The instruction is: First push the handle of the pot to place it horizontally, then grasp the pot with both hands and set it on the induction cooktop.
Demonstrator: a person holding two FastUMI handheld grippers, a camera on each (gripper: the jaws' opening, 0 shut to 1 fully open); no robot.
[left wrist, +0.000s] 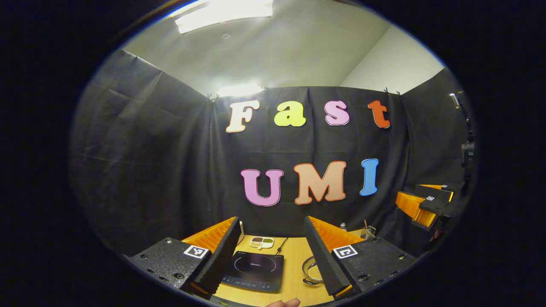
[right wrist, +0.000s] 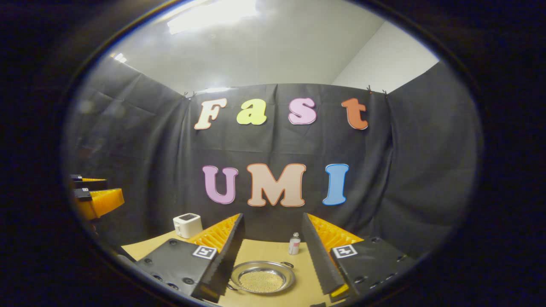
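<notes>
Left tool (left wrist: 271,256) spread over cooktop (left wrist: 255,269) (pot (right wrist: 262,278) beside) — toaster (right wrist: 187,224), bottle (right wrist: 294,244) behind.

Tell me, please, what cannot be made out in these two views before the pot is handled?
- Pot handle: in the right gripper view the right gripper finger hides the pot's left edge, so its direction is unclear.
- Pot in the left gripper view: the left gripper finger covers most of it.
- Induction cooktop panel: too small to read, its left edge behind a finger.
- Small dish: contents too small to identify.
</notes>
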